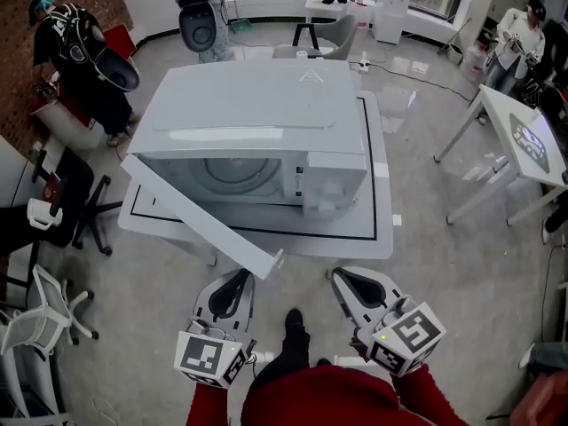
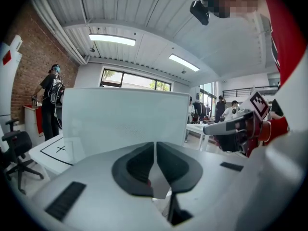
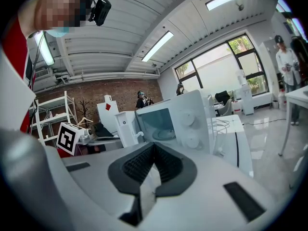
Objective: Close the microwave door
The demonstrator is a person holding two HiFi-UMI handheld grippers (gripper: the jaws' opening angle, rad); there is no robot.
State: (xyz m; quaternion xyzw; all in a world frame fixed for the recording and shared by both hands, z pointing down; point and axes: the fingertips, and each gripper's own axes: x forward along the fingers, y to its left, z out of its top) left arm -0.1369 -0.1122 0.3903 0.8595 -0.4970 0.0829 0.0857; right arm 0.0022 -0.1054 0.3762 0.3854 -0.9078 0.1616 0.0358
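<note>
Approach to an open oven: in the head view, a white box-shaped microwave (image 1: pixel 257 105) sits on a white table with a black border line (image 1: pixel 382 229). Its front faces the near edge, and its flat white door (image 1: pixel 200 211) is swung wide from a hinge by the table's left edge, the free end overhanging the near edge. The left gripper (image 1: pixel 238 280) hangs just beside that free end and the right gripper (image 1: pixel 342 282) is near it, both off the table, both tongs clenched on nothing. The sound move, on this evidence, is to lay the left gripper's closed tips against the door's outer face close to the free end, where leverage is greatest. From there, sweep the door in an arc toward the control panel and finish with a firm press so the latch catches. The right gripper should be held out of the narrowing gap. In the left gripper view, the black pads (image 2: pixel 139 165) meet with nothing between them. The door fills the scene ahead as a pale, frosted, upright panel (image 2: pixel 125 119), and whether the tips touch it cannot be told from here. In the right gripper view, that gripper's ribbed pads are likewise pressed together and empty. Beyond them the oven cavity stands open, a round glass turntable (image 3: pixel 161 134) visible inside and two round white knobs (image 3: pixel 188 121) stacked on the panel to its right.
</note>
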